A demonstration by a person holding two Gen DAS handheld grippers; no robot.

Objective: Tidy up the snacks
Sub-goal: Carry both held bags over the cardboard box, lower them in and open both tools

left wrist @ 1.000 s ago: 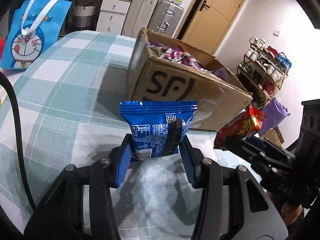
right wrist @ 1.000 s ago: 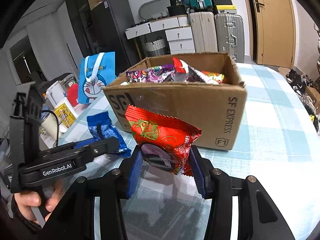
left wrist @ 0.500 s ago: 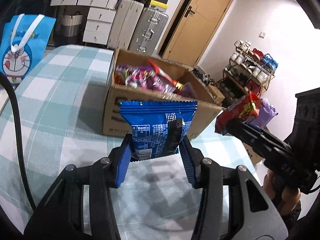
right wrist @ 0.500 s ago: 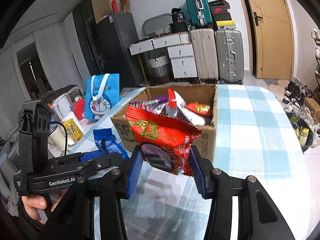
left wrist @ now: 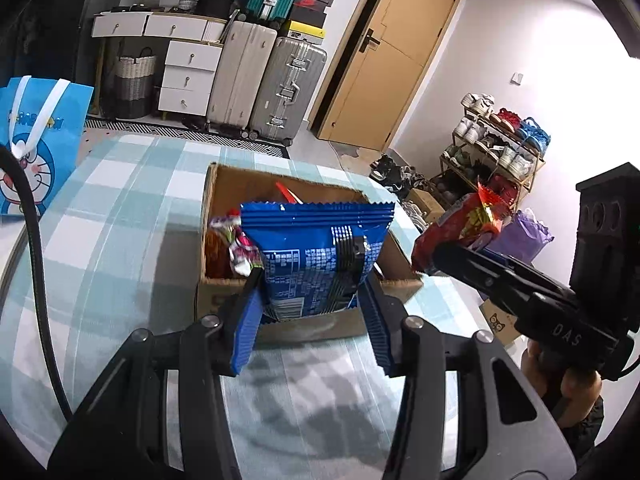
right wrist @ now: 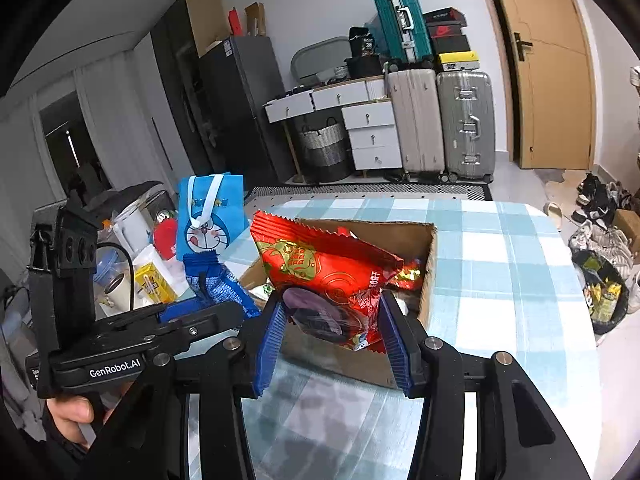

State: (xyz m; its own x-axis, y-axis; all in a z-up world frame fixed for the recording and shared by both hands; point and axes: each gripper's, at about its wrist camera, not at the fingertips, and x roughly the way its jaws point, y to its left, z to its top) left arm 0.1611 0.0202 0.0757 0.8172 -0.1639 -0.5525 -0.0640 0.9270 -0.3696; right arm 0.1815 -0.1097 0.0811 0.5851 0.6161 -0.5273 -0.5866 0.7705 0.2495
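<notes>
Your left gripper (left wrist: pixel 312 312) has its blue ribbed jaws clamped on the lower end of a blue snack packet (left wrist: pixel 316 256), which stands upright with its crimped top edge level and its printed back facing the camera. Right behind it, seen from above, sits the open cardboard box (left wrist: pixel 208 300) on the teal-and-white checked tablecloth (left wrist: pixel 100 248), and inside you can see a jumble of bright wrappers (left wrist: pixel 236 248), purple, white and red. The packet is up in the air, in front of the box's near wall.

Over on your right, the right gripper (right wrist: pixel 332 324) is closed tight on a red snack packet (right wrist: pixel 320 268) with gold print, pinched at its lower half, the bag leaning a little to the right. From this side the box (right wrist: pixel 428 276) lies just beyond the red bag, its far right corner and inner wall showing, a few wrappers (right wrist: pixel 408 274) peeking past the bag's edge.

Each camera catches the other tool: the red bag (left wrist: pixel 460 228) pokes out past the box's right side, and the blue one (right wrist: pixel 216 284) shows to the left, your hand (right wrist: pixel 76 412) wrapped around the handle below it.

A blue Doraemon gift bag (right wrist: pixel 210 216) stands at the table's far left edge, beside cups and a yellow carton (right wrist: pixel 150 282)
</notes>
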